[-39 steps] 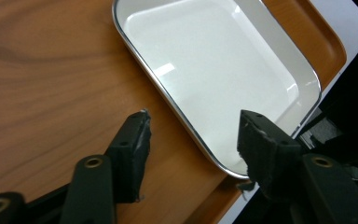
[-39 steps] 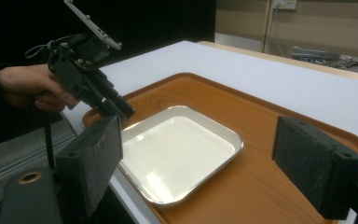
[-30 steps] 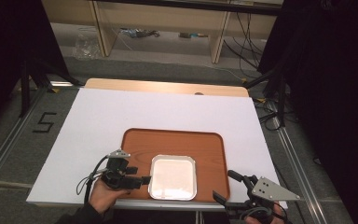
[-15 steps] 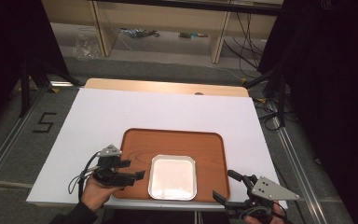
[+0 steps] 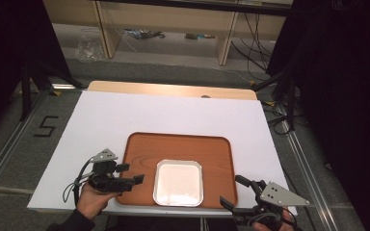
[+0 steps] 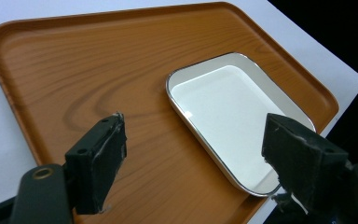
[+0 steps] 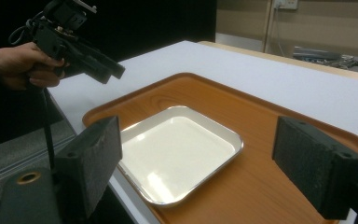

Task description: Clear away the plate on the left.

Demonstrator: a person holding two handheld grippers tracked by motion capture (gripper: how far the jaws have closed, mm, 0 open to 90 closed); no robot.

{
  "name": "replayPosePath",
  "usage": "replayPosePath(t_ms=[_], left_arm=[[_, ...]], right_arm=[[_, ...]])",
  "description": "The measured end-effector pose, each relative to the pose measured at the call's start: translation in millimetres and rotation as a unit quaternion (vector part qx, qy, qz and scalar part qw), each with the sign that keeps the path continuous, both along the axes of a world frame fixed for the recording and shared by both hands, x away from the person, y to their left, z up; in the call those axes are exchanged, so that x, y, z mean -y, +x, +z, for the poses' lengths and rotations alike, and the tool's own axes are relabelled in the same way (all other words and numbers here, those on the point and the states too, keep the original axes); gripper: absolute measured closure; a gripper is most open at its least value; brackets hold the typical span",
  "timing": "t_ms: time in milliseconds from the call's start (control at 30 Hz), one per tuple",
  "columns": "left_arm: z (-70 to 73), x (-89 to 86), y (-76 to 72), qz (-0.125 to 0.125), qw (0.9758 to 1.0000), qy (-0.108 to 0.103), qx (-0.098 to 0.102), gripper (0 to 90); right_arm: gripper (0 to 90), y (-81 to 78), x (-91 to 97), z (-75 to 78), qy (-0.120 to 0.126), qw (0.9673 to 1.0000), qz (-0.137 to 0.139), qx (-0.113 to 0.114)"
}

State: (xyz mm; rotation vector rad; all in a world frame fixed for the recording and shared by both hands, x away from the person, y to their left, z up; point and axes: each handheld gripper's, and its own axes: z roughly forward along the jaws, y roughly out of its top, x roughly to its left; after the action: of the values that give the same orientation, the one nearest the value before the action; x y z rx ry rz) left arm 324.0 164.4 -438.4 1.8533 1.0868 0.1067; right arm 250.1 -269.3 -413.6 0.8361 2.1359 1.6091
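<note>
A white square dish [image 5: 178,183] with a metal rim lies on the near half of a brown wooden tray [image 5: 178,144]. My left gripper [image 5: 131,173] hovers open over the tray's left edge, jaws pointing right at the dish and a little short of it. Its own view shows the dish [image 6: 233,112] and tray [image 6: 88,60] between wide-apart jaws, the left gripper [image 6: 196,126] holding nothing. My right gripper [image 5: 232,191] stands open at the tray's near right corner. From there the dish [image 7: 177,149] lies ahead of the right gripper [image 7: 198,126], with the left gripper [image 7: 98,63] beyond.
The tray rests on a white table [image 5: 125,120] with a wooden strip along its far edge [image 5: 173,89]. Behind the table are shelves with cables [image 5: 144,33] on the floor. A hand [image 7: 23,65] holds the left gripper.
My left gripper has drawn back to the left, away from the dish's left edge. The dish, tray and right gripper have stayed put.
</note>
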Motion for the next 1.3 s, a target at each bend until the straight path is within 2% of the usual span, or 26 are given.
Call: replayPosePath(t_ms=[33,200,233,300,333,367,533,667,700,767,800,933,967,1000,1033,1067,1300], left_arm=[[-0.1,-0.5,-0.4,0.003,1.0,-0.005,0.0,21.6],[2.3,-4.7,-3.7,0.003,1.0,-0.003,0.004,21.6],[2.8,-4.9,-4.2,0.003,1.0,-0.006,0.003,21.6],[4.0,-5.6,-5.2,0.001,1.0,-0.002,0.006,21.7],[4.4,-5.3,-6.0,0.002,1.0,-0.005,0.007,21.7],[4.9,-5.2,-7.0,0.002,1.0,-0.004,0.009,21.7],[5.0,-5.2,-10.0,0.0,0.9999,0.003,0.012,21.7],[5.8,-4.9,-13.0,-0.002,0.9999,0.001,0.015,21.7],[6.8,-5.4,-13.9,-0.004,0.9998,0.006,0.019,21.7],[7.4,-4.9,-16.1,-0.004,0.9997,0.001,0.022,21.8],[8.1,-5.3,-16.7,-0.008,0.9996,0.005,0.025,21.9],[8.8,-5.6,-19.6,-0.009,0.9995,0.006,0.028,22.0],[8.8,-5.1,-20.7,-0.005,0.9996,0.001,0.026,22.0],[9.4,-6.3,-21.0,-0.01,0.9994,0.005,0.031,22.0],[9.7,-6.3,-22.3,-0.007,0.9995,0.0,0.03,22.0],[10.1,-6.7,-22.8,-0.009,0.9995,0.001,0.031,22.0],[10.9,-5.4,-30.8,-0.019,0.9991,0.013,0.036,22.0]], right_arm=[[16.9,0.1,0.2,0.0,-0.001,1.0,-0.001,0.0],[16.9,0.0,0.6,-0.6,0.002,1.0,-0.006,-0.002],[17.0,-3.9,-1.9,-0.6,0.016,0.9993,-0.008,-0.033],[16.9,0.1,1.8,-0.9,-0.003,0.9999,-0.017,-0.002],[16.9,0.3,1.3,-1.3,0.006,0.9998,-0.005,-0.018],[16.9,2.3,1.8,-1.9,0.008,0.9999,0.001,-0.011],[16.9,0.1,3.1,-0.7,0.0,0.9999,-0.01,-0.004],[16.9,-0.6,2.7,-0.4,0.0,0.9999,-0.01,-0.003],[16.9,-1.3,2.7,0.1,0.001,0.9999,-0.01,-0.008],[16.9,-2.0,2.0,-0.2,0.001,0.9998,-0.012,-0.014],[16.9,-1.0,2.6,-0.2,-0.004,0.9999,-0.015,0.002],[16.9,-1.7,1.0,-0.3,0.0,0.9999,-0.012,-0.005],[16.9,-2.5,-1.1,-1.0,0.011,0.9998,-0.01,-0.015],[16.9,-0.9,-0.8,-1.2,0.008,0.9999,-0.008,-0.001],[16.8,-0.3,-0.3,-1.0,0.004,0.9999,-0.01,0.005],[16.8,-1.8,-0.9,-0.6,0.008,0.9999,-0.01,-0.009],[16.8,-0.3,-0.6,-1.0,0.006,0.9999,-0.01,0.005]])
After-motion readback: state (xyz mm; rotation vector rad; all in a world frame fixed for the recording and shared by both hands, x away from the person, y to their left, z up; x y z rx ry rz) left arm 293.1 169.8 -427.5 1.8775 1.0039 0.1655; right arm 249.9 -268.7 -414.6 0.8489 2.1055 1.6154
